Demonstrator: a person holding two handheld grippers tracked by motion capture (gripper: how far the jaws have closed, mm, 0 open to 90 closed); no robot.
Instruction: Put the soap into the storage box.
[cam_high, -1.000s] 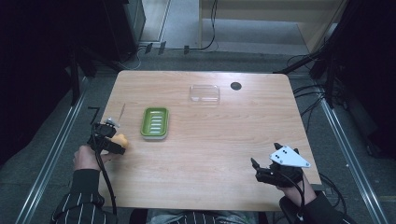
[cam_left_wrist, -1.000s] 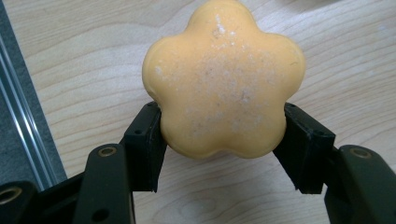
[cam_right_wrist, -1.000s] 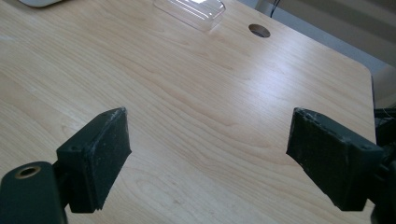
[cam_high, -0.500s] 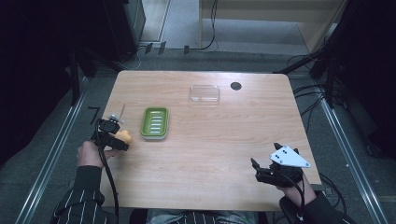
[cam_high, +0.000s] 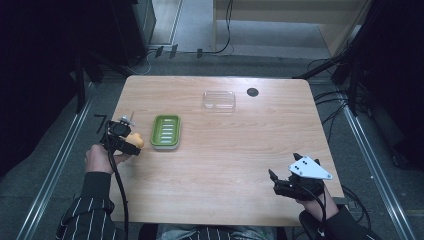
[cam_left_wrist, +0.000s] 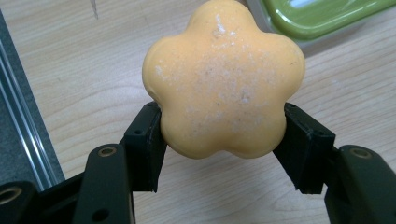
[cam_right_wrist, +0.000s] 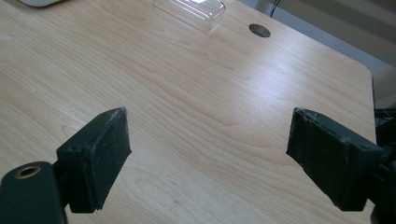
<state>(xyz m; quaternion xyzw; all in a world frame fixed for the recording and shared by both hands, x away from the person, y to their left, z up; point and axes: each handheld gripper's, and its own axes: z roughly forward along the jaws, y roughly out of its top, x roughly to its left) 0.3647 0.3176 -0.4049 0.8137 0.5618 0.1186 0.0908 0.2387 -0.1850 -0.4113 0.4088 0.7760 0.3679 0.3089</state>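
Soap (cam_left_wrist: 223, 79), orange, flower-shaped: clamped in left gripper (cam_left_wrist: 224, 140) at the table's (cam_high: 225, 165) left edge, just beside the green soap dish (cam_high: 166, 131). Likely rigid, light, slick if wet, lobes could chip. Jaws sit in the notches between lobes, a good hold. No real long axis; flat face toward the gripper camera. Right gripper (cam_high: 285, 181) open, holding nothing, near front right. Clear lid (cam_high: 219, 100) at the far side.
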